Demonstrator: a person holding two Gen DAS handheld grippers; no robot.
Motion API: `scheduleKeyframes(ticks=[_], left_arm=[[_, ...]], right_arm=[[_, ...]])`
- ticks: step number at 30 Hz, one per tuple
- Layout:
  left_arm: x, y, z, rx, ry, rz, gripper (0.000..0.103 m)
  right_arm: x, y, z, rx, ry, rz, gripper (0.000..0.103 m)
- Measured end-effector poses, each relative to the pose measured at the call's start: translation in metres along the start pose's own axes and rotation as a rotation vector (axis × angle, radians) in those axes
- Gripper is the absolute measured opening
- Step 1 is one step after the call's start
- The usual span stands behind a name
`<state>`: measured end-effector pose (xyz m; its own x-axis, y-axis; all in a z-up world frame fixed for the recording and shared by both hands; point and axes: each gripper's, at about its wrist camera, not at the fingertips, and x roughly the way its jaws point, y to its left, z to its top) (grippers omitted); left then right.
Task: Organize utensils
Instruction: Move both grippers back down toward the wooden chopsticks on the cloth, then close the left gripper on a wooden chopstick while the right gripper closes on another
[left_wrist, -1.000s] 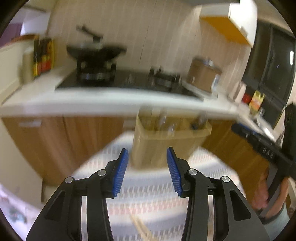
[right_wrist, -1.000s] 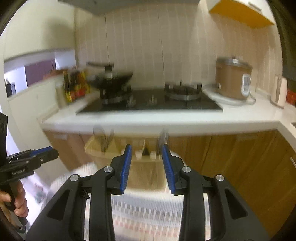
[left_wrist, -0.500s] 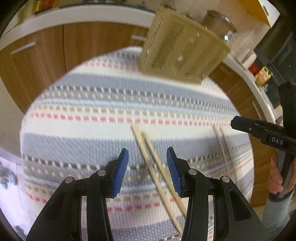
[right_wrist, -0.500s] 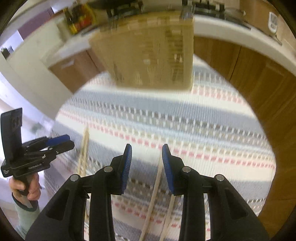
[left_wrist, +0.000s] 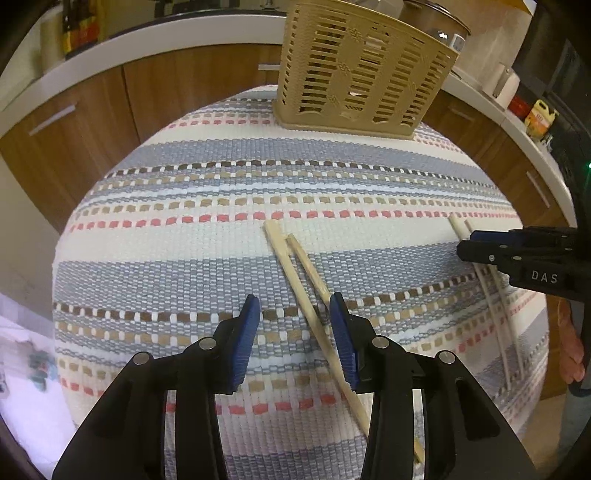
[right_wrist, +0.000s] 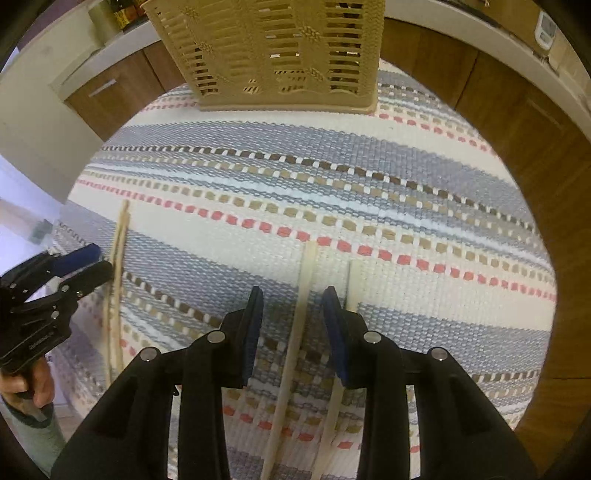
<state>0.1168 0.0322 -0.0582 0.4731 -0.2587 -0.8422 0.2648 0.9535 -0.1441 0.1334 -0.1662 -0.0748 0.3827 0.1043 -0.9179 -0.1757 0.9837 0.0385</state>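
The left gripper (left_wrist: 293, 308) is hovering with its fingers spread apart and holding nothing, one pair of wooden chopsticks (left_wrist: 295, 266) lying between them on the striped woven cloth (left_wrist: 166, 236). The right gripper (right_wrist: 291, 301) is likewise gaping and empty, one chopstick (right_wrist: 301, 295) of a second pair lying between its fingers, the other (right_wrist: 354, 280) just outside the right finger. The slotted beige utensil basket (right_wrist: 273, 48) is standing well ahead of both.

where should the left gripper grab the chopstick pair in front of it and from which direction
Grip the chopstick pair around mid-length, coming straight down from above. The sticks lie flat on the striped mat, close together and slanting across the open left gripper, so turning the fingers square across them would probably catch both at once.
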Motion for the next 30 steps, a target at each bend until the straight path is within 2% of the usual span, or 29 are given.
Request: scheduleKeyframes(ticks=[4,6,11,15,20,21,22,23,24,28,30], left_arm=[[0.001,-0.009,0.001,0.037,-0.01,0.053,0.038],[0.002,-0.011,0.002,0.043,-0.011,0.053,0.034],[0.001,-0.006,0.003,0.046,-0.002,0.034,0.025],[0.001,-0.004,0.003,0.046,0.005,0.03,0.024],[0.006,-0.018,0.004,0.099,0.01,0.102,0.024],[0.007,-0.02,0.005,0.109,0.007,0.115,0.018],[0.007,-0.021,0.005,0.119,0.003,0.128,0.01],[0.007,-0.02,0.004,0.123,0.002,0.134,0.007],[0.006,-0.019,0.005,0.125,0.004,0.127,0.004],[0.004,-0.001,0.007,0.132,0.023,0.029,0.004],[0.003,0.008,0.009,0.132,0.035,0.013,0.004]], right_arm=[[0.004,0.015,-0.001,-0.054,-0.014,-0.067,0.031],[0.005,0.023,-0.001,-0.076,-0.023,-0.091,0.03],[0.004,0.012,0.001,-0.072,-0.021,-0.072,0.027],[0.003,0.012,-0.001,-0.082,-0.018,-0.075,0.027],[0.002,0.015,-0.001,-0.098,-0.011,-0.097,0.027],[0.002,0.016,-0.001,-0.099,-0.012,-0.096,0.027],[0.003,0.016,-0.001,-0.098,-0.012,-0.084,0.021],[0.003,0.016,0.0,-0.094,-0.01,-0.06,0.017],[0.003,0.015,0.0,-0.085,-0.01,-0.054,0.006],[0.001,0.0,0.005,-0.024,-0.012,0.005,0.004],[-0.001,-0.007,0.008,0.003,-0.027,0.014,0.004]])
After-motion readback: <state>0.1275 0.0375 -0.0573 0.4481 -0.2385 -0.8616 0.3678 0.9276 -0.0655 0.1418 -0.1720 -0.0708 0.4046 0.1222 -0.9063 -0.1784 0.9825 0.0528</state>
